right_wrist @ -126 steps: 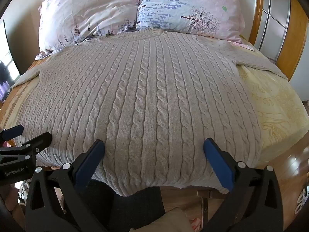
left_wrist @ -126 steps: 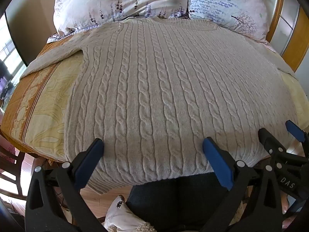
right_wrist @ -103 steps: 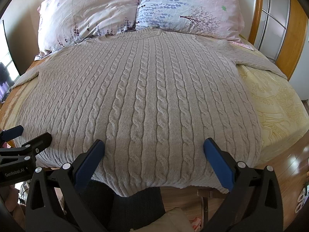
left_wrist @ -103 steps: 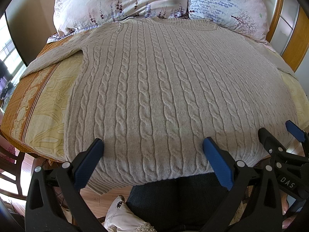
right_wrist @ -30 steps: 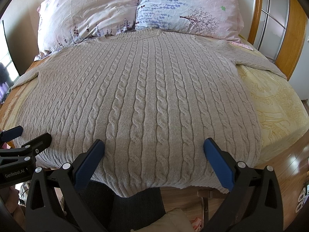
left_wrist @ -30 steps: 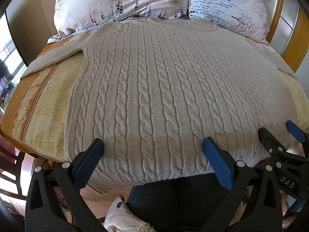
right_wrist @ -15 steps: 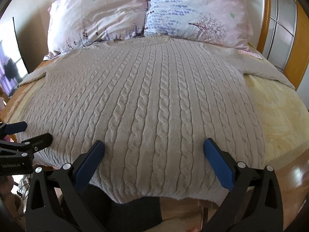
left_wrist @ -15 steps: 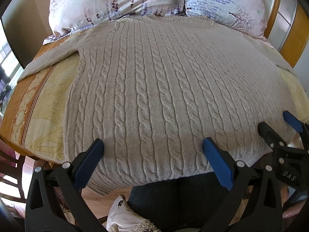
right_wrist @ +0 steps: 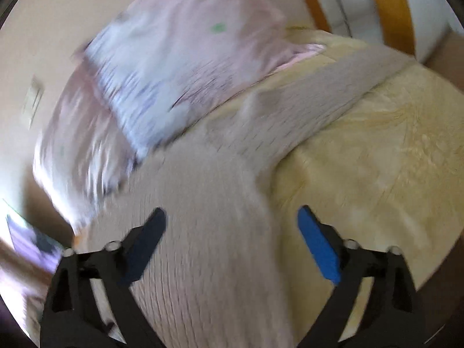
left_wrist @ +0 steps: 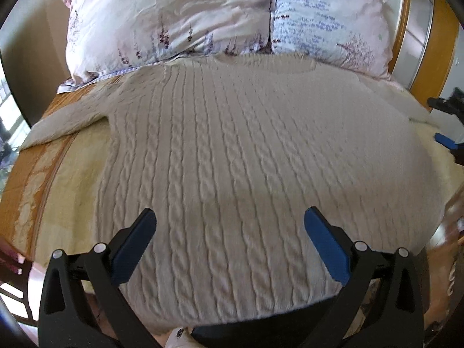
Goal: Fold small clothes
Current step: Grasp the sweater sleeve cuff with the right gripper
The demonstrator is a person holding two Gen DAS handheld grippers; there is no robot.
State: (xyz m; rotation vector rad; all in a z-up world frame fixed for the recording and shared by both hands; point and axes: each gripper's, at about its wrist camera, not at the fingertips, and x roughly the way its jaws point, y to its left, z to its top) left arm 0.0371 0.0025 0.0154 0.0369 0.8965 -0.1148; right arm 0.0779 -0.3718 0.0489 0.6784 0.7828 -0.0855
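Observation:
A beige cable-knit sweater (left_wrist: 249,156) lies flat, front up, on the bed, neck toward the pillows, hem at the near edge. Its left sleeve (left_wrist: 66,121) stretches out to the left. My left gripper (left_wrist: 229,232) is open and empty above the hem. My right gripper (right_wrist: 232,229) is open and empty over the sweater's right side, near the armpit; the right sleeve (right_wrist: 333,87) runs away to the upper right. The right wrist view is motion-blurred. The right gripper also shows at the right edge of the left wrist view (left_wrist: 446,142).
Two floral pillows (left_wrist: 174,20) lie against the headboard end. A yellow patterned bedspread (right_wrist: 377,159) covers the bed. A wooden-framed wardrobe (left_wrist: 420,29) stands to the right. The person's dark trousers (left_wrist: 261,330) show below the hem.
The right gripper has swung fast to the right and forward, from the hem to the right armpit and sleeve. The left gripper has moved forward a little over the hem. Both stay open.

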